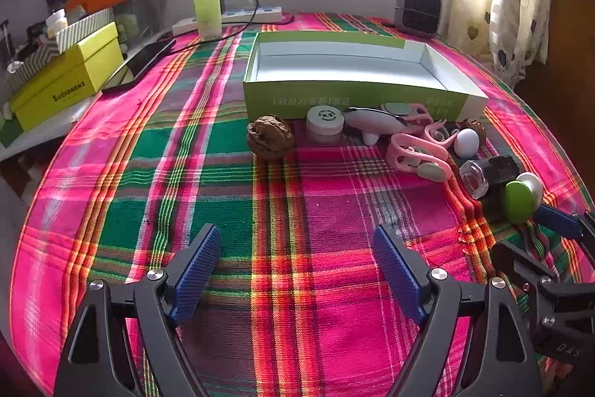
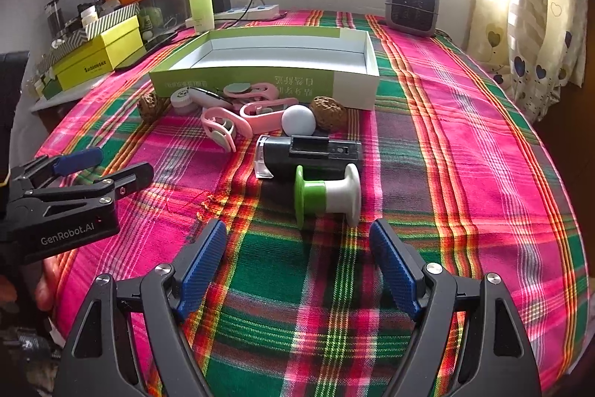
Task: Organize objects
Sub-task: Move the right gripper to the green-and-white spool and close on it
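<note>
Nothing has been sorted yet, by the look of it: the green-and-white box [image 2: 267, 56] near the table's far edge is empty, its pale floor bare, and every small item lies on the plaid cloth [image 2: 465, 151] along the box's near wall.

From the left of that row, a walnut [image 1: 270, 136] sits beside a small round jar [image 1: 324, 124]. Next comes a white dolphin-shaped toy [image 1: 373, 123], then several pink clips [image 1: 416, 155] tangled together. Then a white egg [image 2: 298, 121] touches a second walnut [image 2: 328, 112]. Nearer the front edge, a black device [image 2: 308, 157] with a clear end lies flat, and a green-and-white spool [image 2: 327, 196] rests on its side just in front of it.

The left gripper [image 1: 295, 270] hovers over bare cloth, jaws spread wide and empty. The right gripper [image 2: 297, 266] is likewise spread with nothing between its pads, aimed at the spool, which looks the likeliest first pick. All the items remain to go into the box.
</note>
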`<state>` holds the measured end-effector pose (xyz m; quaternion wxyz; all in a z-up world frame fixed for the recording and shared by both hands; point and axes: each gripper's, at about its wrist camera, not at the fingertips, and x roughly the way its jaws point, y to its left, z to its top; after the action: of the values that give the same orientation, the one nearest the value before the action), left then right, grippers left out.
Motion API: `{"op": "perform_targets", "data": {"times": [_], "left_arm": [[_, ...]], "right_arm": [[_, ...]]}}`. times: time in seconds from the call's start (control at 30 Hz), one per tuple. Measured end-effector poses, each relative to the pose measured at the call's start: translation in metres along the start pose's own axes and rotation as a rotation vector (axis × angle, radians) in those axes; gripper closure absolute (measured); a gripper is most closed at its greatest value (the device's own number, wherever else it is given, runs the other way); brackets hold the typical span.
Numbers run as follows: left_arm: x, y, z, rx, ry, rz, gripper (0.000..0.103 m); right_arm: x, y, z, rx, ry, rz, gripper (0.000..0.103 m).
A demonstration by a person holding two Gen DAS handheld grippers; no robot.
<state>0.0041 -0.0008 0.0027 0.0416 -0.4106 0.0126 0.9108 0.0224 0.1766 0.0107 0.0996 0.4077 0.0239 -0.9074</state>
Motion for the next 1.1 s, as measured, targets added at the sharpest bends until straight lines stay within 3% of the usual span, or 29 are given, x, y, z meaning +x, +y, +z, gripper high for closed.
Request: {"op": "perform_targets", "data": {"times": [0.17,0.4,0.67,0.87,1.1], "left_arm": [[0.0,0.0,-0.001,0.005,-0.004,-0.006,0.02],[0.001,0.008,0.001,-0.014,-0.008,-0.025,0.02],[0.004,0.027,0.008,-0.065,-0.006,-0.041,0.02],[0.01,0.036,0.017,-0.086,-0.004,-0.036,0.02],[0.017,0.039,0.033,-0.086,-0.006,-0.052,0.025]], "right_arm": [[-0.005,-0.017,0.002,0.079,-0.025,0.002,0.024],[-0.002,-0.026,0.013,0.085,-0.033,-0.016,0.026],[0.008,-0.025,0.019,0.052,-0.008,0.002,0.039],[0.012,-0.022,0.019,0.027,0.005,-0.007,0.06],[0.011,-0.021,0.02,0.029,0.011,0.009,0.067]]}}
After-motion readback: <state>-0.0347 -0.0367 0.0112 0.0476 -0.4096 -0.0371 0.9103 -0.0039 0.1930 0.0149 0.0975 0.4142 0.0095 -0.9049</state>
